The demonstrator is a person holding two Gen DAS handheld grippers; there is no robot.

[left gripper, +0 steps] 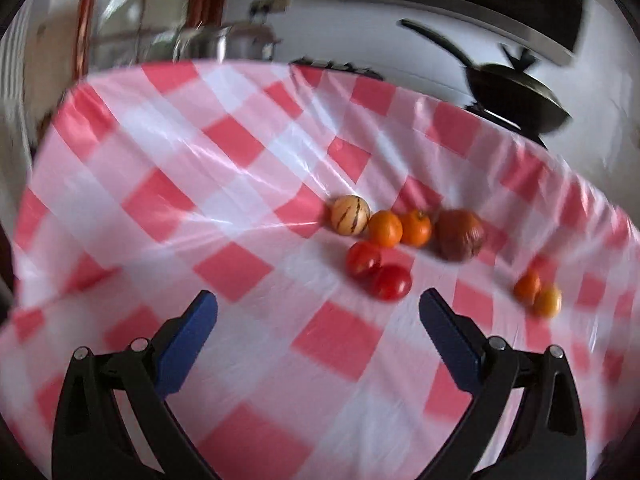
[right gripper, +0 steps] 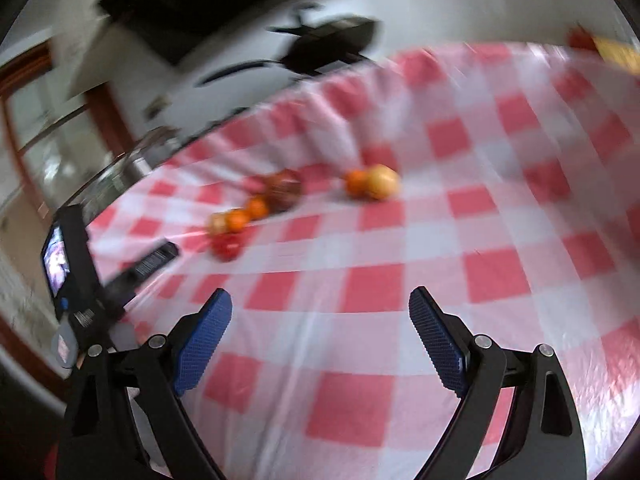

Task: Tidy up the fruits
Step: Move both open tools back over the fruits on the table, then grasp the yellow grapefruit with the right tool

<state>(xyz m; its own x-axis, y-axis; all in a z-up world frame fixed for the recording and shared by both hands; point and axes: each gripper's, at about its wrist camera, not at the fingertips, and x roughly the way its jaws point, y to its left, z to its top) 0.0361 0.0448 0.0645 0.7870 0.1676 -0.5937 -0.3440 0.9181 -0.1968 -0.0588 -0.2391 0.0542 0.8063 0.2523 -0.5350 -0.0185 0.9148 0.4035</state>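
Fruits lie on a red-and-white checked tablecloth (left gripper: 240, 264). In the left wrist view a striped yellow fruit (left gripper: 349, 215), two oranges (left gripper: 385, 228) (left gripper: 416, 227) and a brown fruit (left gripper: 459, 234) form a row, with two red tomatoes (left gripper: 363, 258) (left gripper: 391, 282) in front. A small orange (left gripper: 527, 286) and a yellow fruit (left gripper: 547, 301) lie apart to the right. My left gripper (left gripper: 318, 300) is open and empty, just short of the tomatoes. My right gripper (right gripper: 320, 300) is open and empty, well back from the orange (right gripper: 357, 183) and yellow fruit (right gripper: 383, 182). The view is blurred.
A black pan (left gripper: 516, 92) and a steel pot (left gripper: 228, 42) stand beyond the table's far edge. In the right wrist view the left gripper's body with its small screen (right gripper: 68, 264) is at the left, over the cloth (right gripper: 400, 280).
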